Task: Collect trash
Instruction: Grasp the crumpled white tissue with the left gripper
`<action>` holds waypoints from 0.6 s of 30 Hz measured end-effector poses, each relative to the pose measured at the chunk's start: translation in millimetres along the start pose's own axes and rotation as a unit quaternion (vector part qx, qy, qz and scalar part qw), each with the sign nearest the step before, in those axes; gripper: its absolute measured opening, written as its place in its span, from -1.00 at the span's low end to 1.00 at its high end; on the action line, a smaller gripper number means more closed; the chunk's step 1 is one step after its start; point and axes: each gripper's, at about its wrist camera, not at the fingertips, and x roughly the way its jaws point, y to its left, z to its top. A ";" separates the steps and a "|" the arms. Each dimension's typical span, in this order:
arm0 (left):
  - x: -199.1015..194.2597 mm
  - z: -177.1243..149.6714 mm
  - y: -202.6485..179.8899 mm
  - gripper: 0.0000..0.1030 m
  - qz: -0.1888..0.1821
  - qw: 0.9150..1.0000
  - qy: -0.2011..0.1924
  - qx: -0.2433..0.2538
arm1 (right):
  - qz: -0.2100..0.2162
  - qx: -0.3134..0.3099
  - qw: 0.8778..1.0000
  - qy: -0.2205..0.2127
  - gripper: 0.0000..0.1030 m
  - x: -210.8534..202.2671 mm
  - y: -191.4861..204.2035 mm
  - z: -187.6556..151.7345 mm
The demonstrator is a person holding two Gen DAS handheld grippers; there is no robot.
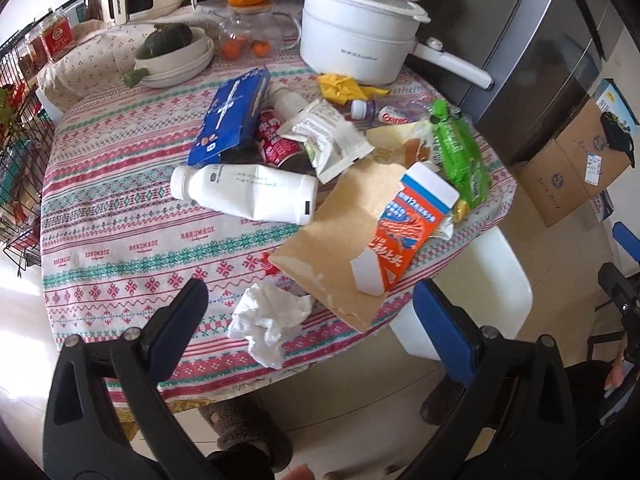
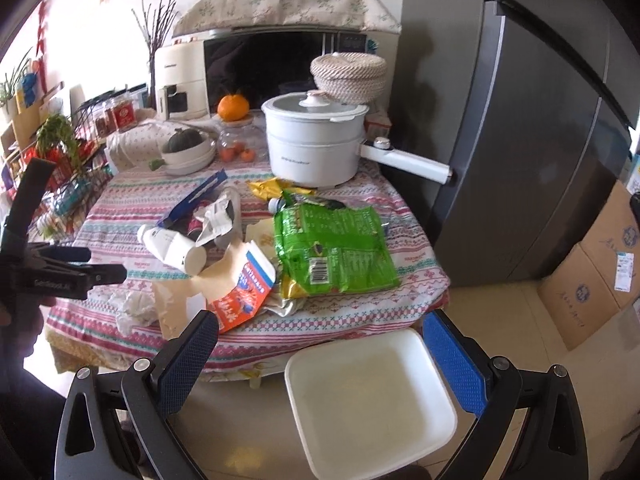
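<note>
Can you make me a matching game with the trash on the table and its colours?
Things:
1. crumpled tissue
2. snack bag
3. flat box
4. torn carton

Colours:
a. blue
b. orange
c. white
d. green

Pairs: 1-c, 2-d, 3-a, 4-b

Tablecloth striped pink/teal/white w/ snowflake motifs. Milk bottle white. Carton orange w/ blue band, white top. Snack bag bright green. Box dark blue. Paper bag tan. Tissue white. Pot white. Wrapper yellow. Gripper pads blue, checkered.
</note>
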 end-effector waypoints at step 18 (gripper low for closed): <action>76.4 -24.7 54.7 0.28 -0.020 0.989 0.129 -0.073 | 0.013 0.004 0.997 0.078 1.00 88.1 -19.2 14.7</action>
